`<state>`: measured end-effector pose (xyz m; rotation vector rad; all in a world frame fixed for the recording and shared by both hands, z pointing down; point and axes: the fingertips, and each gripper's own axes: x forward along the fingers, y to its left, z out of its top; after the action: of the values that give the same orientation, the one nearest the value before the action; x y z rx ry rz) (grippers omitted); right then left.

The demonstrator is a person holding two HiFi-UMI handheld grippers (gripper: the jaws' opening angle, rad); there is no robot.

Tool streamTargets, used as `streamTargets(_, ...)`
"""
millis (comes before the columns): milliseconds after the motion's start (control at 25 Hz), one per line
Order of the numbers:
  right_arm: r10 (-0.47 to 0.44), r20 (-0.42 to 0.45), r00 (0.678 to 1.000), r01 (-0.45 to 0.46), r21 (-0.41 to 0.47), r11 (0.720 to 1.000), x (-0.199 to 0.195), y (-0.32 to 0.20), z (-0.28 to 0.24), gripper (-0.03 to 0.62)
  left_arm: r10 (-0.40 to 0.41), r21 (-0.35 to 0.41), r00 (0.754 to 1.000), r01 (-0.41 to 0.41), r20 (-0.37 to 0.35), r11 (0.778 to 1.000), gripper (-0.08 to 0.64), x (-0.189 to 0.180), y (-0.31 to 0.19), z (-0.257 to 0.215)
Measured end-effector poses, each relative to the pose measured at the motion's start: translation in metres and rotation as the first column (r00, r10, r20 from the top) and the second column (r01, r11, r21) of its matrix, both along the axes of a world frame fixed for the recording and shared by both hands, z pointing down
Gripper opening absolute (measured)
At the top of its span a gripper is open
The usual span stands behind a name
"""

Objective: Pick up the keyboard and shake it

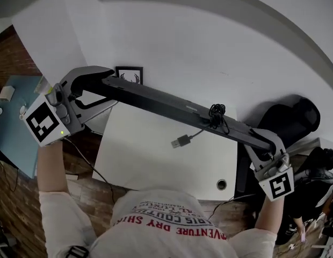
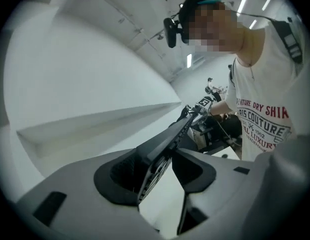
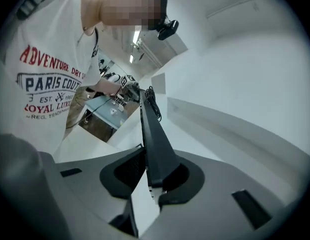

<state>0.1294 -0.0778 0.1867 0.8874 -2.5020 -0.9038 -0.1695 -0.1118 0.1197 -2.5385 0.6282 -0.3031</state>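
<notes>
The black keyboard (image 1: pixel 166 104) hangs in the air above the white desk (image 1: pixel 150 163), seen edge-on and sloping down to the right. My left gripper (image 1: pixel 98 83) is shut on its left end, my right gripper (image 1: pixel 265 143) on its right end. In the left gripper view the keyboard (image 2: pixel 170 136) runs away from the left gripper (image 2: pixel 157 166), tilted, keys facing down. In the right gripper view the keyboard (image 3: pixel 152 134) sits wedged in the right gripper (image 3: pixel 154 176). Its cable is bundled on the back (image 1: pixel 216 113), and the USB plug (image 1: pixel 181 142) dangles free.
A small framed picture (image 1: pixel 129 74) stands at the desk's far left corner by the white wall. A black chair (image 1: pixel 287 117) is to the right. A blue table (image 1: pixel 16 122) with small items stands at the left. The desk has a cable hole (image 1: pixel 221 184) near its front.
</notes>
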Motion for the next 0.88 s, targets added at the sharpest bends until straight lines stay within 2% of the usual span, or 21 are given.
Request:
streamTargets(120,0.040,-0.078,0.996,-0.036,0.044,0.998,0.001,-0.011,0.006,0.100,-0.021,0.072,1.000,0.019,0.024,0.997,0.215,-0.001,0.001,-0.013)
streamTargets(280,0.037,-0.129,0.991,-0.021,0.119,0.993,-0.002,-0.017,-0.006,0.097,-0.042,0.165,0.999,0.043,-0.007,0.985,0.216,-0.005,0.002,-0.018)
streamTargets(400,0.060,-0.174,0.983,-0.036,0.135,0.990,-0.003,-0.021,-0.010,0.097,-0.048,0.195,0.999,0.047,-0.001,0.980,0.215,-0.007,0.004,-0.017)
streamTargets(560,0.078,-0.208,0.975,-0.054,0.117,0.992,-0.002,-0.020,-0.007,0.097,-0.041,0.160,0.999,0.039,0.012,0.986,0.215,-0.006,0.001,-0.008)
streamTargets(720,0.052,-0.237,0.970,-0.043,0.045,0.998,-0.004,-0.023,0.000,0.097,-0.058,0.085,0.998,0.056,0.023,0.995,0.215,-0.007,-0.003,0.004)
streamTargets(800,0.057,-0.271,0.961,-0.058,0.004,0.998,-0.002,-0.028,0.014,0.095,-0.079,0.052,0.995,0.076,0.056,0.996,0.215,-0.006,-0.002,0.014)
streamTargets(880,0.080,-0.329,0.941,-0.084,0.003,0.996,0.003,-0.036,0.030,0.092,-0.115,0.039,0.986,0.111,0.122,0.993,0.215,0.000,-0.001,0.025)
